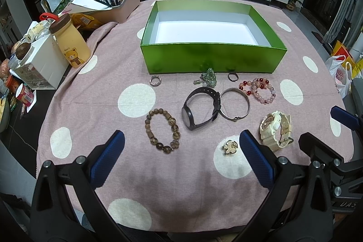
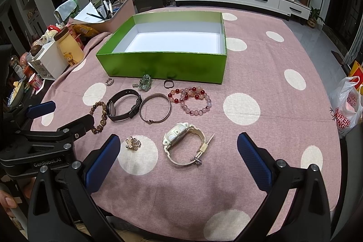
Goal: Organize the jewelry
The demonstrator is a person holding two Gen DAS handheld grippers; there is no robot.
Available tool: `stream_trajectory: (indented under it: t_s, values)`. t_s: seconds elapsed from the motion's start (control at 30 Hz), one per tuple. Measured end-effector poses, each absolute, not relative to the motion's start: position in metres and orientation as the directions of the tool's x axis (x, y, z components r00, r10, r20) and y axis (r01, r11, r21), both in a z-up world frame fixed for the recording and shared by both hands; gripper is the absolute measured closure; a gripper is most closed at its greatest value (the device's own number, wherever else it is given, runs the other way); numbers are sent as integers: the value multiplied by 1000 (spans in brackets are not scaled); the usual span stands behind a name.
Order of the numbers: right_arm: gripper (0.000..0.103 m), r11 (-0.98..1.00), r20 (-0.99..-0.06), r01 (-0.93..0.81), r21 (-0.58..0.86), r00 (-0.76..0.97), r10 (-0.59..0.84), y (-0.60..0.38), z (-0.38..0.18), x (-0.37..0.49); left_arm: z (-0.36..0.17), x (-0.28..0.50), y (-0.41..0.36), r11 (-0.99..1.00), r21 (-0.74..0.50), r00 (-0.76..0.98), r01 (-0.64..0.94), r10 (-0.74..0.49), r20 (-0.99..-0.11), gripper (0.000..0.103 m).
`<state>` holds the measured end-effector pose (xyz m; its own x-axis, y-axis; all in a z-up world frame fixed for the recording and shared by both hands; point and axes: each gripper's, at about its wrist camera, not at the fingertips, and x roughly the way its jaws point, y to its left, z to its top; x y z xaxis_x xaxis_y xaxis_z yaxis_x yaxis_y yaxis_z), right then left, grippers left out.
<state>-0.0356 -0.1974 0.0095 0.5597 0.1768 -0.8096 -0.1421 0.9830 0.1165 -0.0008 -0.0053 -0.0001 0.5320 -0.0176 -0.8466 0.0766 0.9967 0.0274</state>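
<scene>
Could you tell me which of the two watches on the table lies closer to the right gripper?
The cream watch: it lies right ahead of the open right gripper, while the black watch sits farther back, beside the metal bangle.

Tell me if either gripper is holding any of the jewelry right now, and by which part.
Nothing is held. The left gripper and right gripper are both open above the tablecloth, with the cream watch lying untouched between the right fingers.
</scene>
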Motion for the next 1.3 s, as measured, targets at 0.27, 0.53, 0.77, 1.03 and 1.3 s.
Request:
stream_trajectory:
  t_s: [0.27,0.53,0.77,1.03,1.3]
  values:
    - [1,982,-808,-143,120,561,180,-199,12,-36,0,-1,-6,997,25,532,77,-20,-847,2]
    - [1,978,-804,-149,143,560,203,-202,13,-36,-3,-1,-12,996,2,524,88,-45,-851,2]
    - [1,966,-795,-183,182,551,254,-213,0,-37,-11,1,-5,987,-103,512,120,-150,-846,2]
    - [25,945,-793,-276,173,531,300,-216,-28,-45,-38,-7,11,974,-156,505,163,-219,-835,2]
    - [46,920,-786,-361,151,520,333,-200,-50,-43,-54,-15,-11,946,-156,494,285,-285,-821,19]
